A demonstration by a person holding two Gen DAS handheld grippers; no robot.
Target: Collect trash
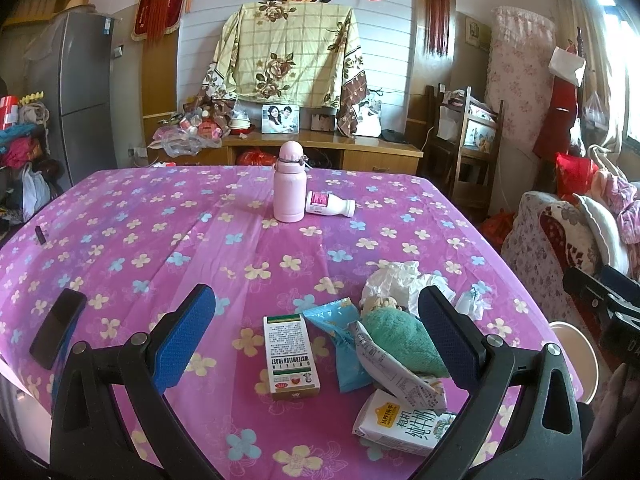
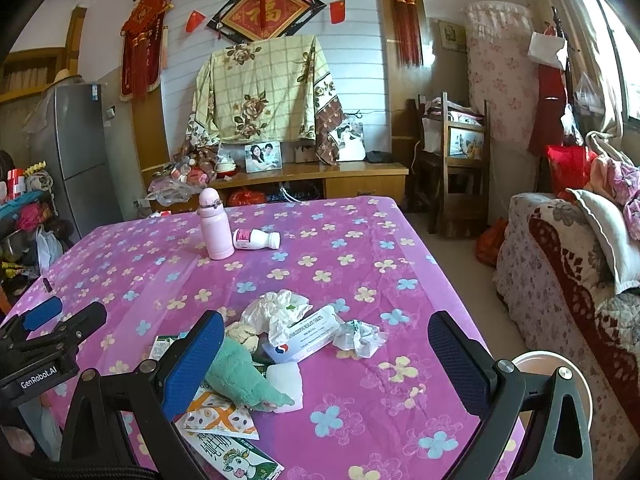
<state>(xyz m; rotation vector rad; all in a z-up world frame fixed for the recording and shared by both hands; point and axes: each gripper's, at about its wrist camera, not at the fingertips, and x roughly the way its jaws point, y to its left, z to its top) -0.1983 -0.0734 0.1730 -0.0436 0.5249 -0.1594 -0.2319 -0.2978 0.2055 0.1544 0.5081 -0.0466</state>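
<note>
1. Hovering low over the near edge of the worktop (image 1: 168, 208), left gripper (image 1: 316, 334) spread wide and gripping nothing.
2. Hanging beside it, right gripper (image 2: 326, 358) likewise wide open and empty.
3. Lying heaped between the grippers: milk carton (image 1: 404, 424), green cloth (image 1: 400, 338), medicine box (image 1: 290, 356), blue wrapper (image 1: 340, 340), crumpled tissue (image 2: 280, 306).
4. Standing farther back, pink flask (image 1: 289, 182), with a small white bottle (image 1: 330, 204) lying just beside it.

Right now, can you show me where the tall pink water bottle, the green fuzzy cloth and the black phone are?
tall pink water bottle (image 1: 289, 188): left wrist view, middle of its body.
green fuzzy cloth (image 2: 240, 376): right wrist view, centre of the cloth.
black phone (image 1: 58, 328): left wrist view, middle of its screen.
</note>
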